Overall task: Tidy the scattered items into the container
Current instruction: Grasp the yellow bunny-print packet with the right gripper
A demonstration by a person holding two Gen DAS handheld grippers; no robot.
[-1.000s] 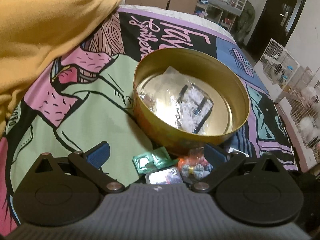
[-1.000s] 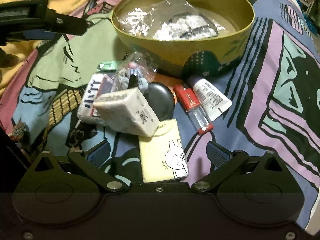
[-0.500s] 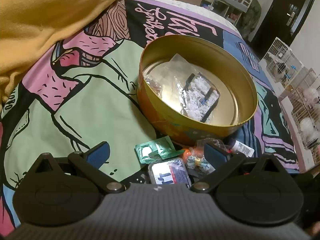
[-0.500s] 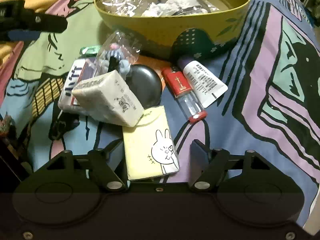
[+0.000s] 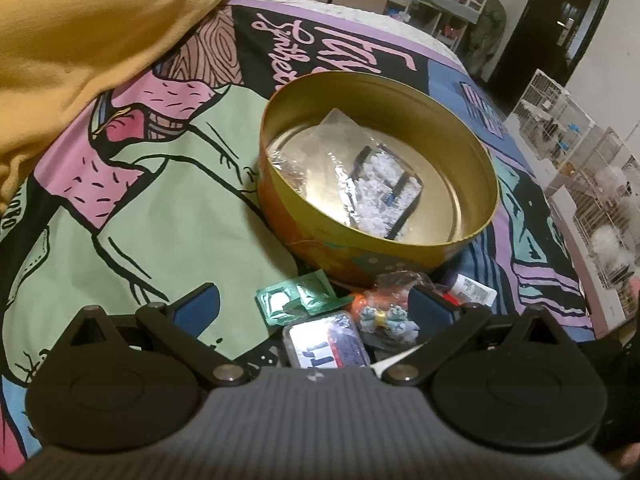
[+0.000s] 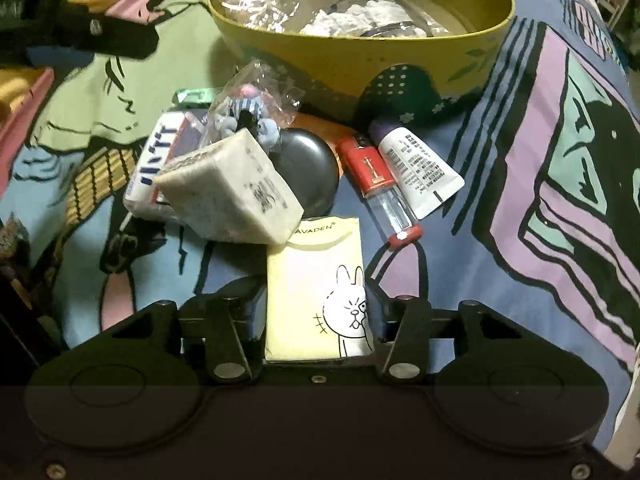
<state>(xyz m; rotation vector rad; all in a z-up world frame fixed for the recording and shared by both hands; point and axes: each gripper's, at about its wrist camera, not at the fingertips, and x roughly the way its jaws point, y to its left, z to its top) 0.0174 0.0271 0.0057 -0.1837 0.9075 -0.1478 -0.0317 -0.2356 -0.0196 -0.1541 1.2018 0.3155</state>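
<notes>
A round gold tin [image 5: 476, 168] [image 6: 400, 52] sits on the printed bedspread with a clear plastic bag [image 5: 360, 184] inside. In front of it lies a pile: a yellow rabbit tissue pack [image 6: 312, 292], a white block [image 6: 236, 196], a blue-and-white packet [image 6: 152, 164] [image 5: 326, 346], a bagged toy [image 6: 248, 112] [image 5: 384, 312], a dark round case [image 6: 312, 168], a red lighter [image 6: 376, 184], a white tube [image 6: 420, 172] and a green sachet [image 5: 296, 300]. My right gripper [image 6: 316, 300] is shut on the tissue pack. My left gripper [image 5: 312, 304] is open above the sachet and packet.
A yellow blanket [image 5: 80, 32] is heaped at the back left of the bed. The bed's right edge [image 5: 576, 272] drops off toward white wire cages [image 5: 580, 152] on the floor. The left gripper's arm [image 6: 80, 36] shows at the upper left of the right wrist view.
My right gripper moved forward over the rabbit tissue pack and its jaws closed on the pack's sides. My left gripper drew back slightly and stayed open.
</notes>
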